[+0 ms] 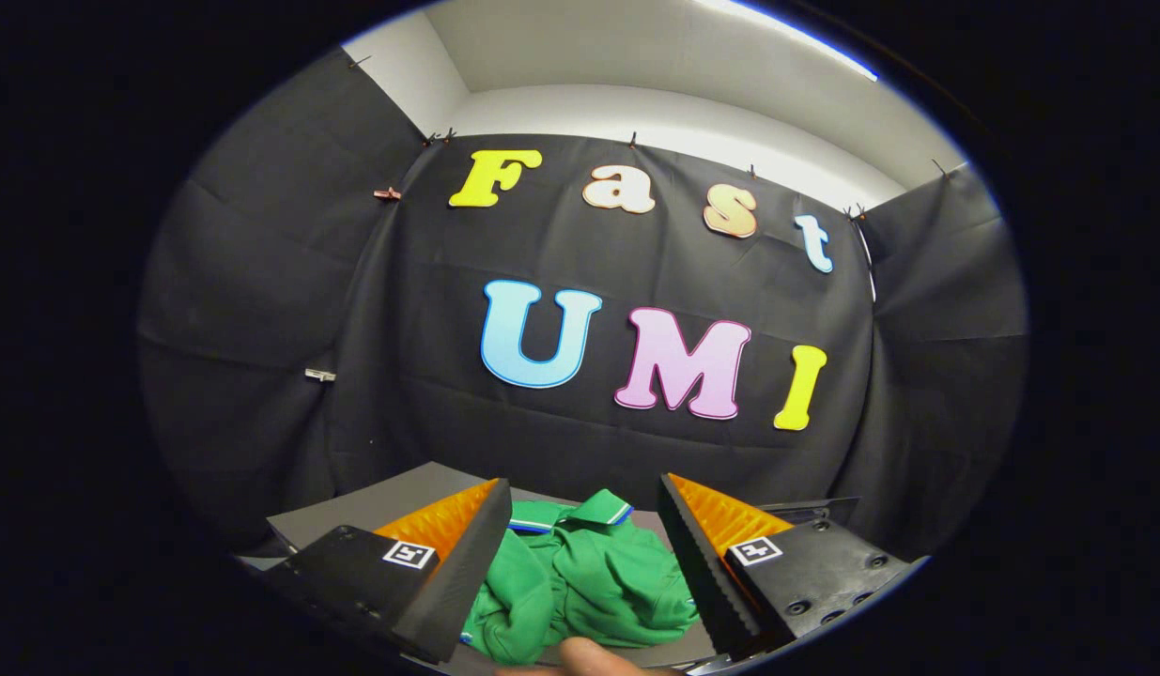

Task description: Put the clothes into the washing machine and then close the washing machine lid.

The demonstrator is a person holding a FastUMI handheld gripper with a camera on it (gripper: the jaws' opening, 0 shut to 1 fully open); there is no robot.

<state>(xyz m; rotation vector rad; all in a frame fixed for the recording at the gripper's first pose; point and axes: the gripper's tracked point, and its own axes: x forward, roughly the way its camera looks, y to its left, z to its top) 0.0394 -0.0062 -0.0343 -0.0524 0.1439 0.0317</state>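
— What is happening at the booth right now?

— A handheld claw (584, 545) is hanging released, its two fingers spread wide, over a crumpled green polo shirt (589, 582) that is lying on the grey counter (392, 502). The shirt is sitting between the fingers and just ahead of them, its striped collar (606, 508) pointing toward the far cloth wall. A fingertip of the person (589, 654) is showing at the near edge.

— And the way to do this pickup well?

— Judging from here, it is asking for a drop straight down onto the thickest bunch of folds, not the collar, so both ridged pads (697, 554) bite several layers and nothing is trailing on the way to the washing machine.
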